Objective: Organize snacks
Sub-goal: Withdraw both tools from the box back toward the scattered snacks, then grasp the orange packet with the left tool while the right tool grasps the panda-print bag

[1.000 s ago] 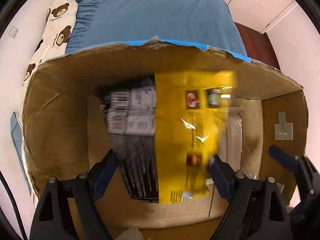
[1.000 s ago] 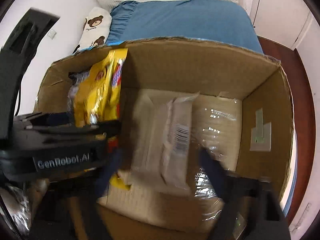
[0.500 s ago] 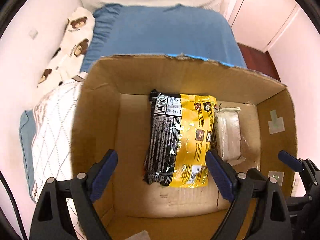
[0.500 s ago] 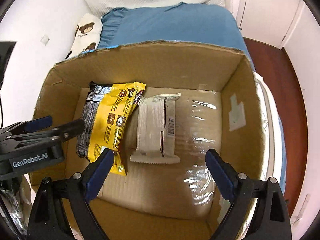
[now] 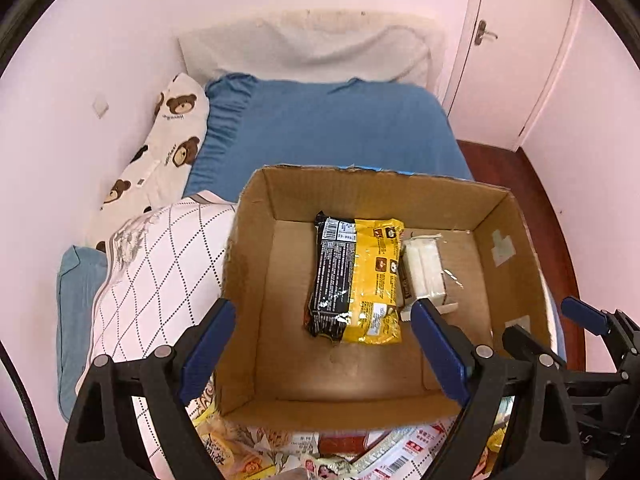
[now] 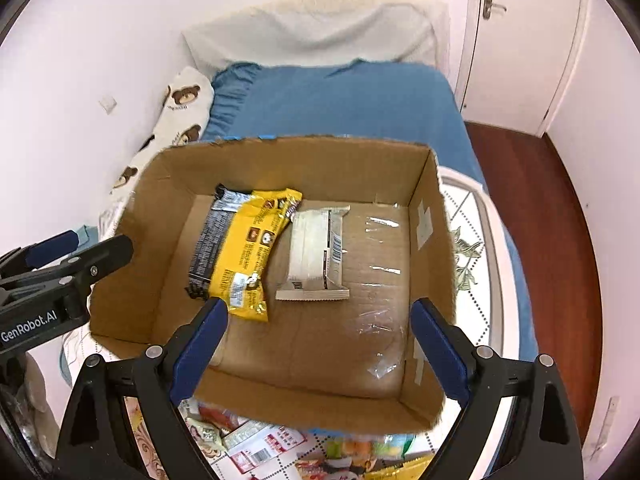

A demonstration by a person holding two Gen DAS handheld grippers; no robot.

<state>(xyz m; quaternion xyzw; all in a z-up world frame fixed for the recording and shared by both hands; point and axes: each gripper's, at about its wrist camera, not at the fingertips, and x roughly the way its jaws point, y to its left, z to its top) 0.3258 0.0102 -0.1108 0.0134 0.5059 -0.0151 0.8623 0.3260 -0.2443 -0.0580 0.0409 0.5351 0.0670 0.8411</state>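
Note:
An open cardboard box (image 5: 248, 280) (image 6: 424, 184) stands on a bed. On its floor lie a black packet (image 5: 330, 276) (image 6: 210, 248), a yellow packet (image 5: 376, 280) (image 6: 250, 258) partly over it, and a pale wrapped bar (image 5: 424, 274) (image 6: 314, 254) to their right. My left gripper (image 5: 322, 346) hovers above the box's near left part, open and empty. My right gripper (image 6: 320, 344) hangs above the box's near side, open and empty too. Each gripper also shows at the edge of the other's view.
Several loose snack packets (image 5: 360, 456) (image 6: 280, 448) lie on the quilt in front of the box. A diamond-pattern white quilt (image 5: 160, 264), a bear-print pillow (image 5: 168, 140) and a blue sheet (image 5: 336, 128) surround the box. A door (image 5: 516, 60) and wooden floor (image 6: 532, 208) are at the right.
Both grippers have risen and drawn back from inside the box. The yellow and black packets, upright and blurred before, now lie flat on the box floor beside the pale bar.

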